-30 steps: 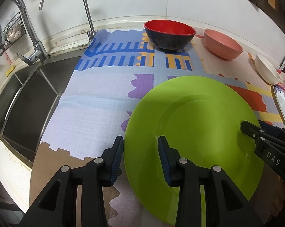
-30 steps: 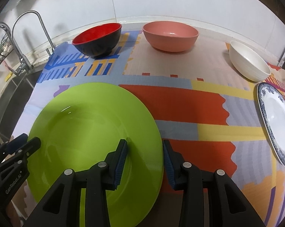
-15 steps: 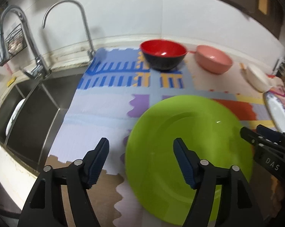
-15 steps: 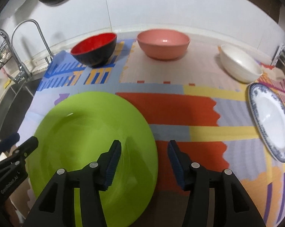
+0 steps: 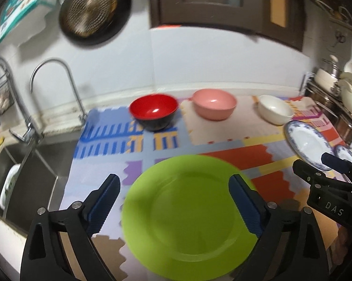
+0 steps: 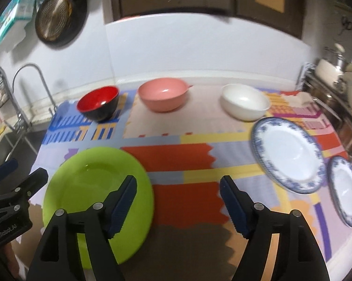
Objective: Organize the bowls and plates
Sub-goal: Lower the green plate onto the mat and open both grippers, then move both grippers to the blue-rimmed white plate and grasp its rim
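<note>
A lime green plate (image 5: 187, 210) (image 6: 91, 187) lies flat on the patterned mat at the counter's front left. My left gripper (image 5: 176, 201) hovers above it, jaws opening wide, pads clear of the rim. My right gripper (image 6: 178, 199) hangs over the plate's right edge and the mat, jaws also opening, nothing gripped. Along the back stand a red and black bowl (image 5: 153, 111) (image 6: 98, 103), a pink bowl (image 5: 214, 104) (image 6: 163, 93) and a white bowl (image 5: 275, 109) (image 6: 245, 101). A large blue-rimmed plate (image 6: 290, 154) (image 5: 307, 142) and a smaller blue-rimmed plate (image 6: 346, 189) lie at the right.
A steel sink (image 5: 26, 175) with two taps (image 5: 52, 84) lies left of the mat, a dish inside it. A wire rack with pots (image 6: 335, 89) stands at the far right. Pans (image 5: 89, 11) hang on the wall above. The counter's front edge runs just below the green plate.
Both grippers let go of the green plate, spread their jaws and rose back from it. The plate now lies on the mat, and more of the wall and right-hand plates shows.
</note>
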Tool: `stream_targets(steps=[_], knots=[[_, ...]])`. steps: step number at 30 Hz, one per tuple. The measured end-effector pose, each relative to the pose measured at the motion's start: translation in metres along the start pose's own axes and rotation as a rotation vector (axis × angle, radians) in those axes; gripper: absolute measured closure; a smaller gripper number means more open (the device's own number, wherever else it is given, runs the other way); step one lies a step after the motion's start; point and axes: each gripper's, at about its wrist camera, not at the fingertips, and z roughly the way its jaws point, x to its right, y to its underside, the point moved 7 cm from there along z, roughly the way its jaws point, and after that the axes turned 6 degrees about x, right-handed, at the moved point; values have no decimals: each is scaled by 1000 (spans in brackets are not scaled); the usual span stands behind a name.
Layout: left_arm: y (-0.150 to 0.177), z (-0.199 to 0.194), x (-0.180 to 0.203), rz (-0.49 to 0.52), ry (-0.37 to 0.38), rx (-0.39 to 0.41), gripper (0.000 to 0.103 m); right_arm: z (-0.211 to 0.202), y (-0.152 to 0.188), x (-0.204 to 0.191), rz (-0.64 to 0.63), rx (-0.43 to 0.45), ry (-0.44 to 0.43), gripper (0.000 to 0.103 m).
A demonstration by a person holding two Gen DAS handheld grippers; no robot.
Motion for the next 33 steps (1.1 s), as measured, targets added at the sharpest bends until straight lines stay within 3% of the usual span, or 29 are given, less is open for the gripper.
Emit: stream_targets(steps=[15, 33], knots=[[-38, -11, 96, 61, 79, 95, 1, -39, -14, 92, 57, 89, 105, 20], [-75, 27, 198, 85, 116, 124, 1, -26, -44, 204, 90, 148, 194, 20]])
